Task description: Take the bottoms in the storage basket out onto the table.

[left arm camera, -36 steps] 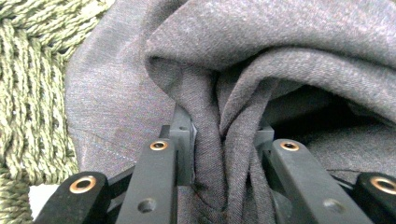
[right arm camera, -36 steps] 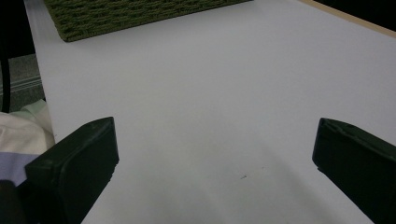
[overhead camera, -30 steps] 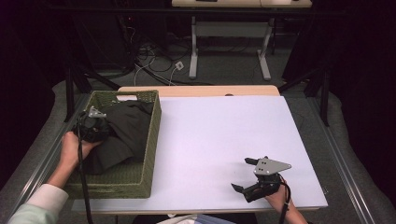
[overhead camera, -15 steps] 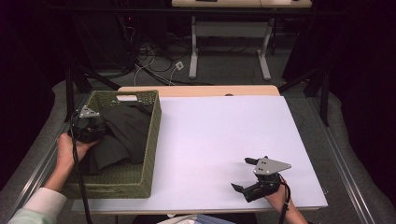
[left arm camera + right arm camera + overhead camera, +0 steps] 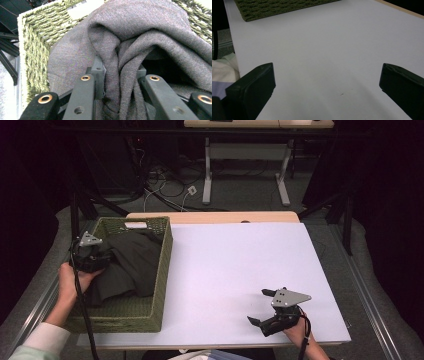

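Dark grey cloth sits bunched in the green woven basket at the left of the high view, spilling from the basket's upper half down toward its middle, long axis roughly diagonal from upper right to lower left. My left tongs are at the cloth's left edge, inside the basket's left wall, and in the left gripper view a thick fold of the cloth runs straight up between the jaws, pinched there, so left tongs are clamped on the cloth. Bulk of the cloth lies up and right of the left tongs in that view, draped over itself with a dark hollow at right. My right tongs rest low on the white worktop at lower right of the high view, well apart from the basket, jaws spread wide with nothing between them; the right gripper view gives bare worktop between the two pads and the basket's corner far off at upper left. Left hand is the near one by far. Judgement: next move is a lift of the cloth up and out toward the open worktop to the right; risk is the cloth snagging on the basket rim.
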The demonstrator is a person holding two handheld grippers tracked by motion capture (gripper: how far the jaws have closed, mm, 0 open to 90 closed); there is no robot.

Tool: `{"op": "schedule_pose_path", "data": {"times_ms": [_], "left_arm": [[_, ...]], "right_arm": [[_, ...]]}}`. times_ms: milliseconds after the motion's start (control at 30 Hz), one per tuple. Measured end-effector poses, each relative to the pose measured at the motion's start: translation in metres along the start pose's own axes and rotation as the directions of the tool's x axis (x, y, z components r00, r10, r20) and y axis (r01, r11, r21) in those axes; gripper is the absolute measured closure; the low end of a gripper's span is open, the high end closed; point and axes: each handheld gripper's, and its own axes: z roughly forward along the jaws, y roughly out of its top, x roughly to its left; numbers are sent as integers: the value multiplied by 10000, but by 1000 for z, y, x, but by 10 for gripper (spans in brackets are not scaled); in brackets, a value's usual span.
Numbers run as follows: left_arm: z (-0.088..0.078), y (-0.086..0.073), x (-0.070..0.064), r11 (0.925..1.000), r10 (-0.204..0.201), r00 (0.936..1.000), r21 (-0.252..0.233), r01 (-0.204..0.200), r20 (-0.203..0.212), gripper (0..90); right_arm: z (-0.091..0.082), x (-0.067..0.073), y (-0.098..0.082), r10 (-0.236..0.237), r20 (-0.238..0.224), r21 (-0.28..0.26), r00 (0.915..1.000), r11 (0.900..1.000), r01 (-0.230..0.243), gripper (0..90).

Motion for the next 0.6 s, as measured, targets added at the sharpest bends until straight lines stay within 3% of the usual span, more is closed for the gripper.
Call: {"op": "schedule_pose_path", "data": {"times_ms": [600], "left_arm": [[-15, 7, 0, 9982, -13, 10000, -604, 15, 39, 723]], "right_arm": [[0, -1, 0, 5, 26, 10, 10000, 10000, -5, 0]]}}
